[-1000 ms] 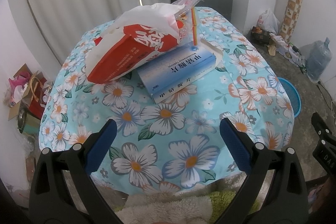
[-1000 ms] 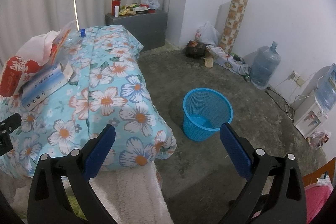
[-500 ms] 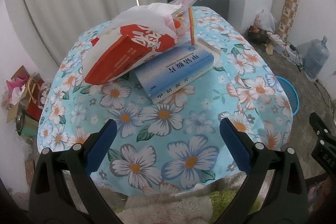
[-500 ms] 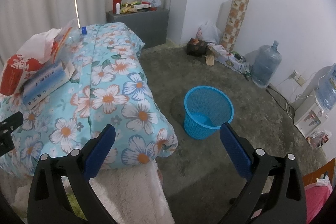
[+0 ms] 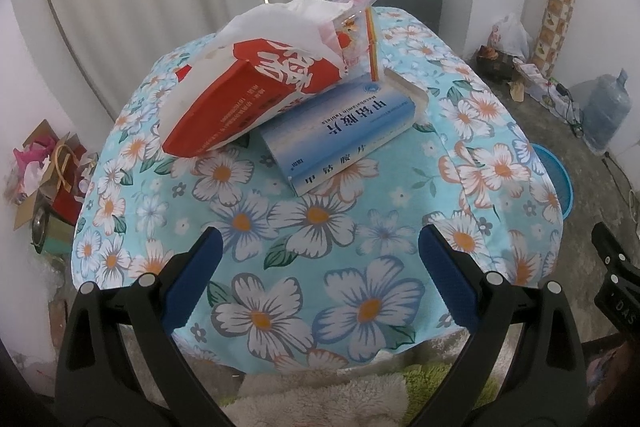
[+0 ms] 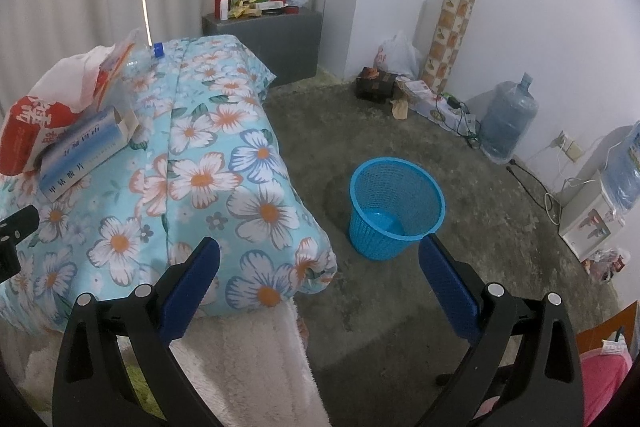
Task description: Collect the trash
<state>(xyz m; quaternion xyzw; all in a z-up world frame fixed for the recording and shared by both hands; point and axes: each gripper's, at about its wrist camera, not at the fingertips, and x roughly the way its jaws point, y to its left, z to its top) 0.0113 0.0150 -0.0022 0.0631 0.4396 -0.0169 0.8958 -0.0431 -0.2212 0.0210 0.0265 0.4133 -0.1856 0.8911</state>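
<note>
A red and white bag (image 5: 256,83) lies on the flowered quilt (image 5: 320,227), leaning on a blue and white medicine box (image 5: 348,135) with an open end flap. A clear plastic wrapper (image 5: 360,39) pokes up behind them. In the right wrist view the bag (image 6: 36,123), the box (image 6: 86,155) and a clear bottle with a blue cap (image 6: 159,49) sit at the left. A blue mesh wastebasket (image 6: 394,207) stands empty on the floor right of the bed. My left gripper (image 5: 320,267) is open, short of the box. My right gripper (image 6: 320,267) is open over the bed corner.
A grey cabinet (image 6: 276,35) with a red flask and clutter stands behind the bed. Along the right wall are a water jug (image 6: 508,123), a patterned roll (image 6: 452,31), bags and cables. A white fluffy blanket (image 6: 248,367) lies below my right gripper. Boxes and bags (image 5: 44,179) pile left of the bed.
My left gripper has moved slightly forward and up over the quilt, bringing the box and bag a little nearer. My right gripper has drifted slightly; both stay open.
</note>
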